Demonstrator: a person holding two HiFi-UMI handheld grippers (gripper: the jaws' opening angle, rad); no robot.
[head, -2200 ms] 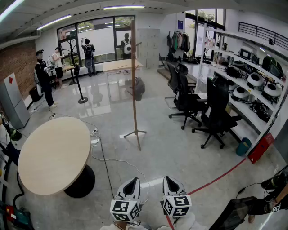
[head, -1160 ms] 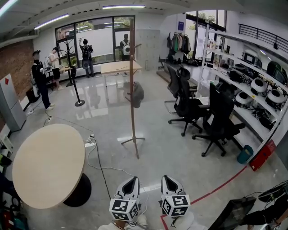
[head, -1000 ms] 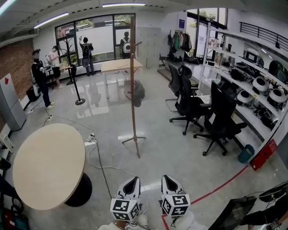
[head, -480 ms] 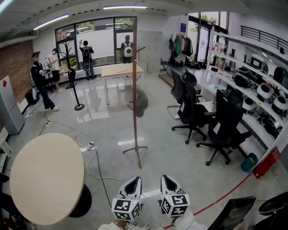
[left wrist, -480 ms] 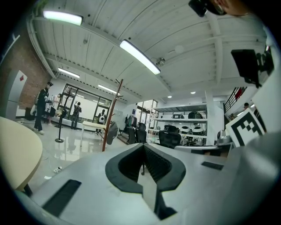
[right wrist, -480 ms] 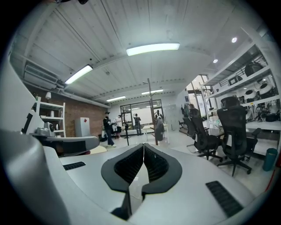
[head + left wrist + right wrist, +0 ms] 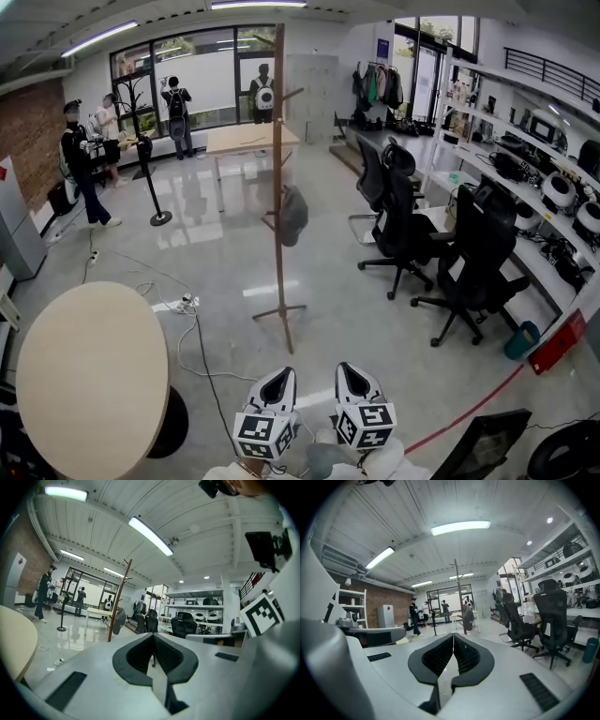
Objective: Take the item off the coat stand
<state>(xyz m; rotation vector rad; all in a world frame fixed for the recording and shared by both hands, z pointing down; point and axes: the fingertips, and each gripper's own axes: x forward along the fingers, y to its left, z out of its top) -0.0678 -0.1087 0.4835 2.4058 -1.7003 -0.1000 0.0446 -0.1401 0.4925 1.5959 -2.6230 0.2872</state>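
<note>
Status: both grippers sit low in the head view, side by side, well apart from the stand [image 7: 278, 187]. Left gripper [image 7: 275, 380] is clenched with nothing between the jaws, and right gripper [image 7: 350, 375] is the same, pads together and empty. The item [image 7: 293, 214] is a grey soft thing hanging on a peg about halfway up the pole, on the pole's right side in the head view; I can't tell whether it's a bag or a garment. As I read it, the task is at the approach stage and no grasp has begun. Risk one: I arrive with the jaws clenched and just poke the item, so it swings or slides on the peg, so I need to open one gripper before contact. Risk two: the stand is a thin pole on slim feet, so a sideways or downward pull would probably drag or tip it; the item likely needs lifting up and off the peg first. Risk three: soft fabric may slip out of a shallow pinch, so I should bite deep. Risk four: a cable [image 7: 199, 347] loops over the floor between me and the stand and is a snag hazard. The table [image 7: 89, 375] on the left and the chairs [image 7: 401, 225] on the right leave a fair lane.
</note>
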